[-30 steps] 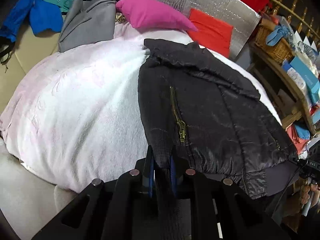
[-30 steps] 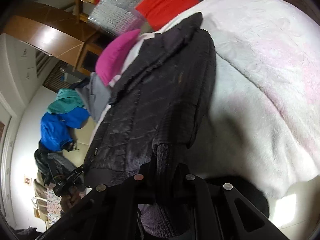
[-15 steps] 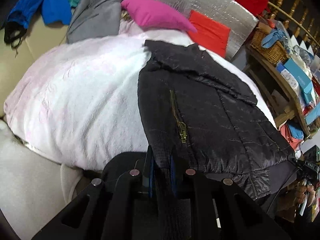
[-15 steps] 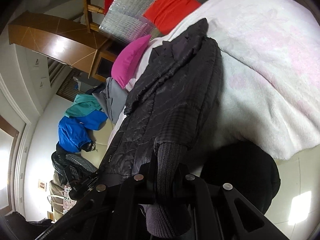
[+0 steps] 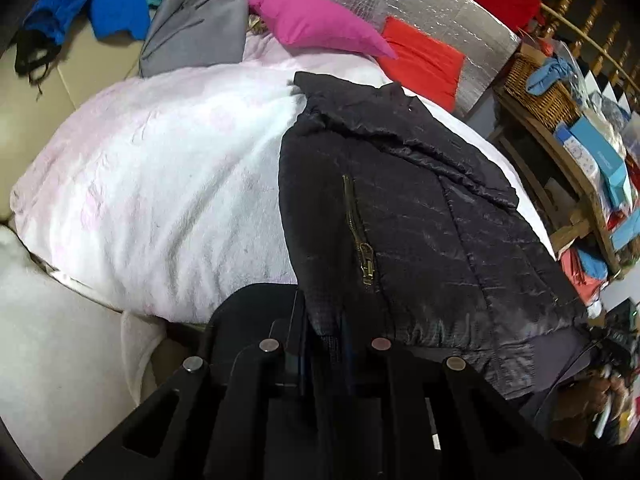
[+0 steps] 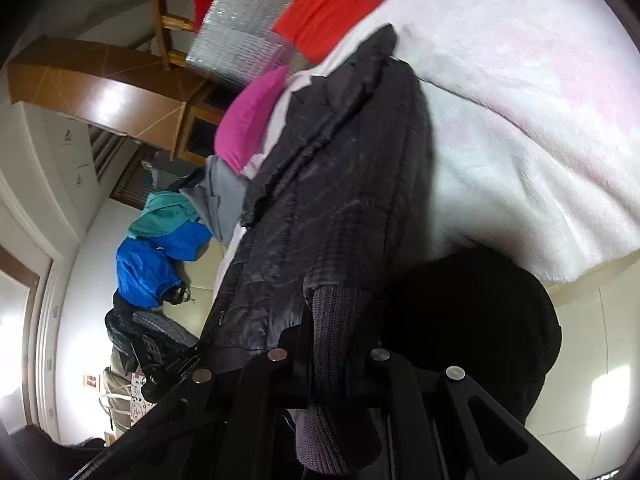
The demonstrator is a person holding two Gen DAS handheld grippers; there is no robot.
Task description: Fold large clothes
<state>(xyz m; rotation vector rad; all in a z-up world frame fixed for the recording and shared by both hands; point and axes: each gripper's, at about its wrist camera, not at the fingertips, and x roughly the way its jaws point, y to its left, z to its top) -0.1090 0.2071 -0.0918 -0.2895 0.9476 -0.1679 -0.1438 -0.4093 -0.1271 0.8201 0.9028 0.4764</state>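
While both claws grip the near end of the black quilted jacket [image 5: 400,216], the garment lies spread lengthwise on the white and pink fleece blanket [image 5: 160,184], collar at the far end toward the magenta pillow [image 5: 316,24] and the red cushion [image 5: 424,60]. Left claw [image 5: 324,344] is clamped on the hem edge just below the brass zipper [image 5: 358,232], dark fabric pinched between its fingers. Right claw [image 6: 340,344] is clamped on a ribbed knit cuff or band [image 6: 336,360], which hangs down through the jaws; which it is cannot be settled from this view. Judged from the lay of the cloth, the step in hand is the straightening or first lengthwise fold of the jacket, with the lower edge held taut at two points and the body not yet doubled over. Next move, as judged, calls for both claws to lift together and carry the hem up toward the collar, level with one another. Slippery shell fabric may slide on the fleece. Other clothes, grey [image 5: 196,28] and blue [image 5: 88,4], lie well apart beyond the blanket.
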